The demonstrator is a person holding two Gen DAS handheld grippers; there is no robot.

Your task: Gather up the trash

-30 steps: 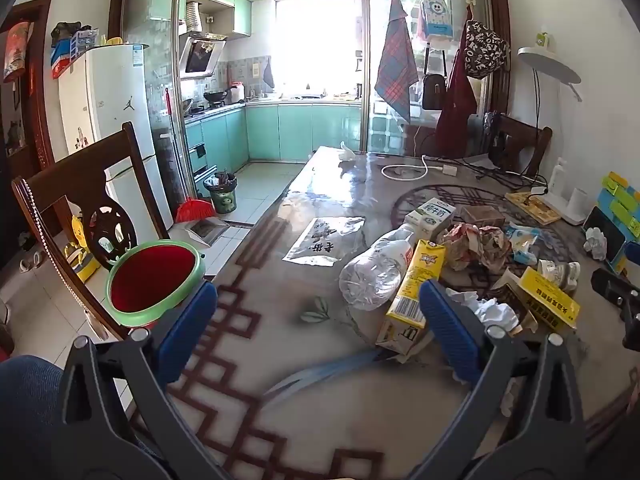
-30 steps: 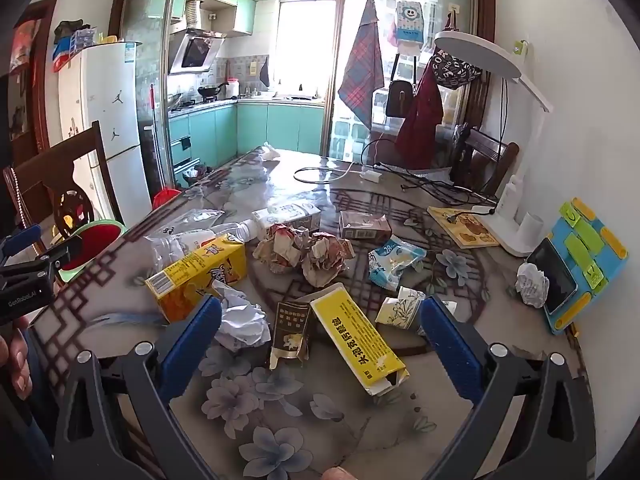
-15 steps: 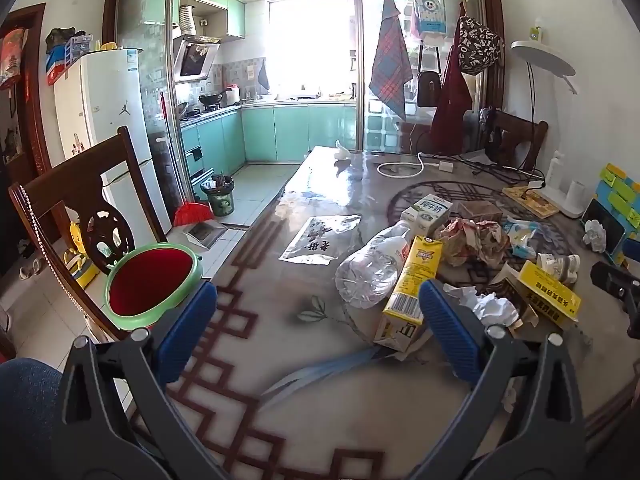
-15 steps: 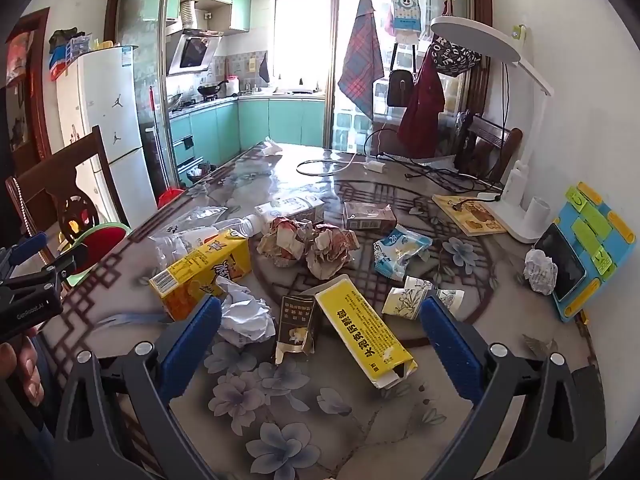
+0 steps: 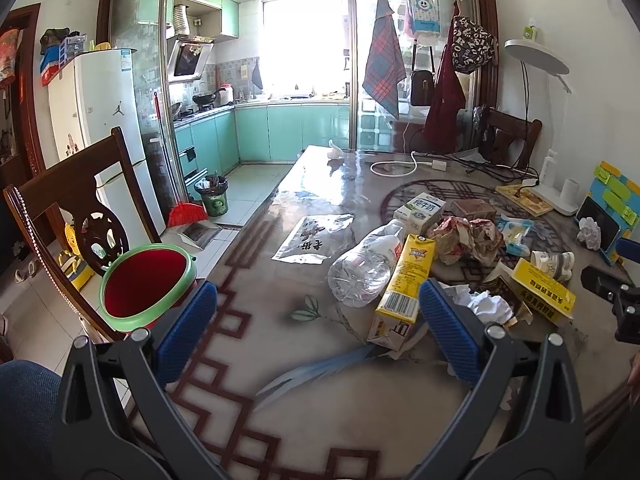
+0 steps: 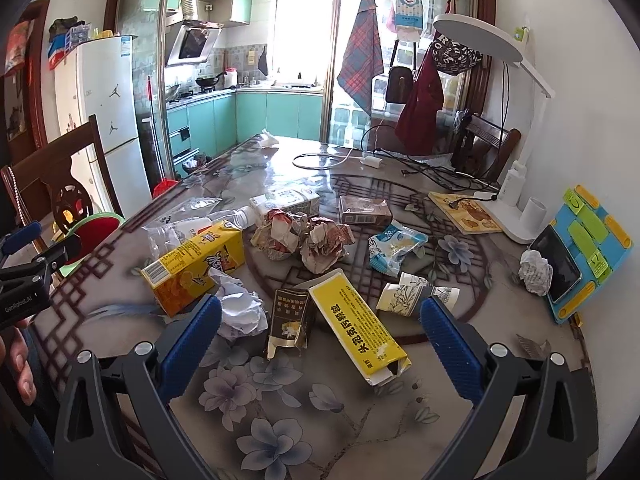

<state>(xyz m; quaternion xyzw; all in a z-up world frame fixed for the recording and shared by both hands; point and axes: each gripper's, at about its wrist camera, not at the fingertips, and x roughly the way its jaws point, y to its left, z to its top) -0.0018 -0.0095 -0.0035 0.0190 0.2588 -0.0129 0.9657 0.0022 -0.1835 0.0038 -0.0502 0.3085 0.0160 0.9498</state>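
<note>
Trash is scattered over the table. A yellow drink carton (image 5: 404, 292) (image 6: 196, 264) lies by a crushed clear bottle (image 5: 366, 266). White crumpled paper (image 6: 240, 306), a dark torn packet (image 6: 290, 316), a yellow medicine box (image 6: 360, 332), a crushed paper cup (image 6: 416, 298), brown paper wads (image 6: 308, 238), a blue wrapper (image 6: 394, 248) and a milk carton (image 5: 420, 210) lie nearby. A red bin with a green rim (image 5: 146, 284) stands left of the table. My left gripper (image 5: 316, 332) is open and empty above the table's near edge. My right gripper (image 6: 320, 334) is open and empty, over the packet and the medicine box.
A wooden chair (image 5: 76, 196) stands behind the bin. A desk lamp (image 6: 516, 92), a book (image 6: 466, 212), a phone on a blue stand (image 6: 576, 256) and cables (image 6: 424, 164) occupy the right and far side. A clear plastic bag (image 5: 314, 234) lies flat mid-table.
Both grippers have risen and drawn back slightly, so the trash sits a little lower in each view. Nothing was taken hold of; both stay open.
</note>
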